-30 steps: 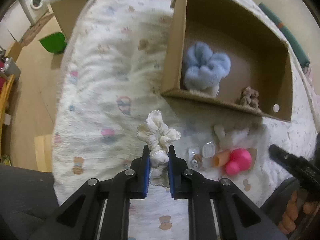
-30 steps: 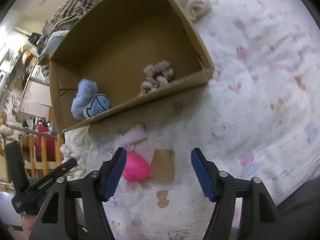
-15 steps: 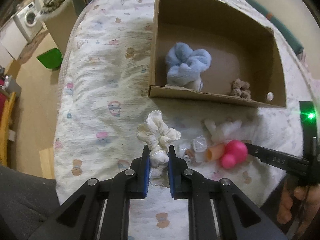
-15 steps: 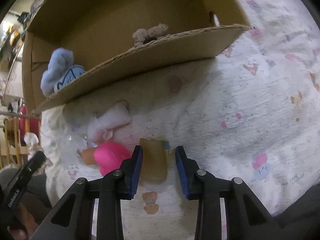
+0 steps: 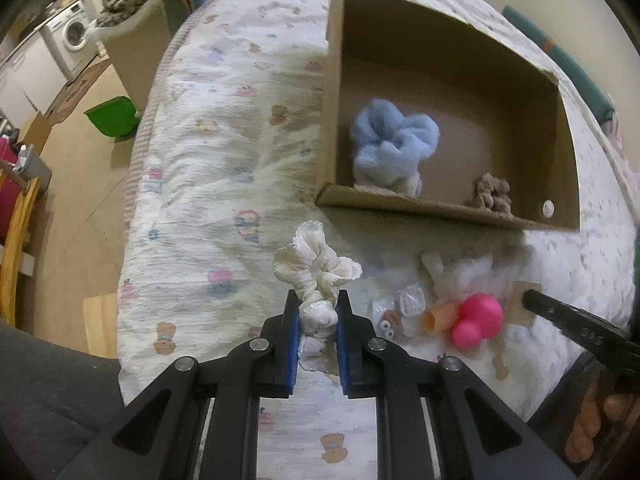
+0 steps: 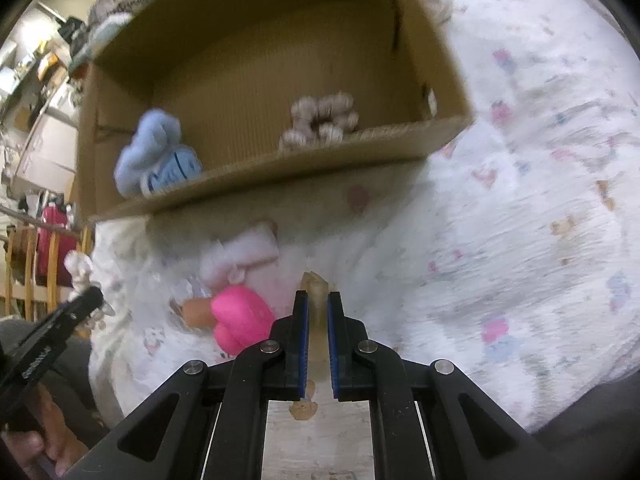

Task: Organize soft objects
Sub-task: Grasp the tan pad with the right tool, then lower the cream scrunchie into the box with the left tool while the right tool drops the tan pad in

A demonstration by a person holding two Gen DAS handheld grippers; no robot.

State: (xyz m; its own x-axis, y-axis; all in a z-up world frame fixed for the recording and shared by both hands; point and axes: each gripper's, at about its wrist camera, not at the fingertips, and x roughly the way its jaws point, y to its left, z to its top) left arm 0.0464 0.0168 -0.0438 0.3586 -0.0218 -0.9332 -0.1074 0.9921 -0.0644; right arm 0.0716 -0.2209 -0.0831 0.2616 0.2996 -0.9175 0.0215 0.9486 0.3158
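While the left gripper [image 5: 317,316] is clamped on a cream scrunchie [image 5: 314,270], its blue pads pinch the lower fold and the ruffled top sticks up past the fingertips, short of the cardboard box [image 5: 334,100] near wall. Box sits open-topped on a white printed blanket [image 5: 208,184]. Inside the box: a light blue fluffy scrunchie [image 5: 390,142] against the near wall toward its left end, and a brown scrunchie [image 5: 492,196] against the same wall toward the right end. Right wrist view shows the same two, blue one [image 6: 154,156] left, brown one [image 6: 320,122] mid-wall; that frame is motion-blurred.

Right gripper [image 6: 316,322] is closed on a thin tan piece [image 6: 314,292], pads pressed on both faces, piece standing edge-on between them, just in front of the box near wall; what the piece is, cannot tell. Just left of it a pink rubbery toy [image 6: 240,318] lies on the blanket, touching an orange part [image 6: 196,312] of unclear kind. Between toy and box, a white fluffy item [image 6: 244,254] lies on the blanket. From the left wrist view the pink toy [image 5: 476,318] lies in front of the box's right half, small clear plastic bits [image 5: 408,304] to its left, and the right gripper's black finger [image 5: 576,316] reaches in from the right edge.
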